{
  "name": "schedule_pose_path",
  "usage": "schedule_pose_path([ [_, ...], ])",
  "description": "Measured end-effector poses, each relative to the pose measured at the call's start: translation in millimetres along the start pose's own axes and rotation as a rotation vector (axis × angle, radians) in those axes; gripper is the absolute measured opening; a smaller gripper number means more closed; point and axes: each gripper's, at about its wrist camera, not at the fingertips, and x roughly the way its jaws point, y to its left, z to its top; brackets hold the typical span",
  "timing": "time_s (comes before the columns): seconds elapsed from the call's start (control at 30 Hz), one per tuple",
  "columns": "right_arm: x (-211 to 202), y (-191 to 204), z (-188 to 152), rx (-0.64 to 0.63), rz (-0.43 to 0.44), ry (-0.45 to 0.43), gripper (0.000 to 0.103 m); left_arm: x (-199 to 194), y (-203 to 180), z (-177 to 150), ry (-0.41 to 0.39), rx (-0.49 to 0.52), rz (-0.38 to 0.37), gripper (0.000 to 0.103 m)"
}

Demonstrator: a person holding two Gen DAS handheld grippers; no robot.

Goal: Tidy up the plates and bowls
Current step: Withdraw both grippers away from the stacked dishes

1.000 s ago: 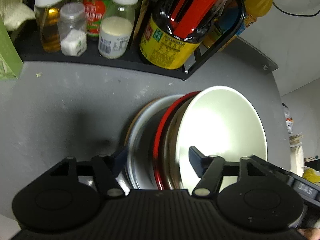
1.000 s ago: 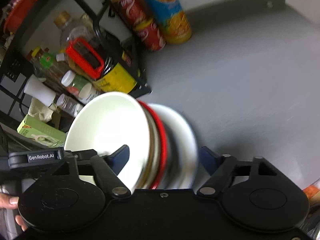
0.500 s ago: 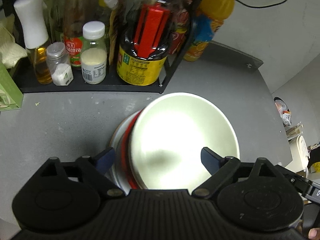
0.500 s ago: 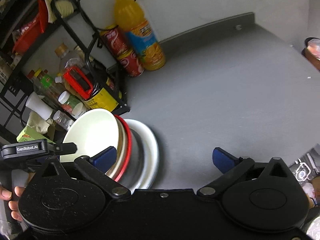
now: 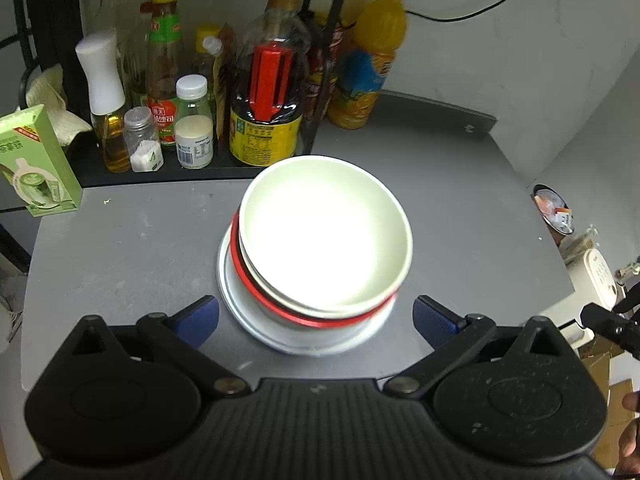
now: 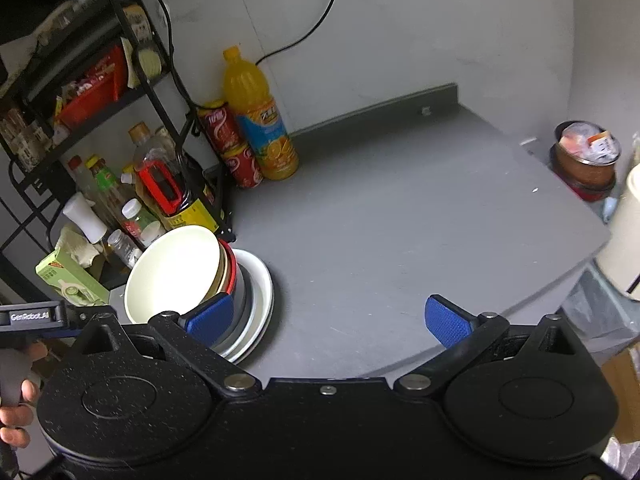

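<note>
Left wrist view: one stack (image 5: 316,280), cream bowl (image 5: 326,236) nested over red-rimmed bowl (image 5: 280,308) on white plates (image 5: 240,312), on grey table (image 5: 120,248) beside condiment rack (image 5: 160,168); left gripper (image 5: 316,316) and right gripper (image 6: 328,316) jaws spread, empty; stacking apparently complete.

I see one nested stack on the grey surface (image 5: 460,216), upright, just in front of the condiment rack. A cream bowl (image 5: 326,236) sits on top, open side up and empty. Under it a red-rimmed bowl (image 5: 320,321) shows as a thin ring, and a white plate (image 5: 272,334) carries them all.
</note>
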Motion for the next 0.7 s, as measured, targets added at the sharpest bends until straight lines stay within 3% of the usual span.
schedule_pose_path([
  [0.7,-85.3,12.9,-63.4,-0.046,-0.069,-0.085,0.103,-95.6,-18.6,-80.2,-0.124,0.077,-0.071,0.102],
])
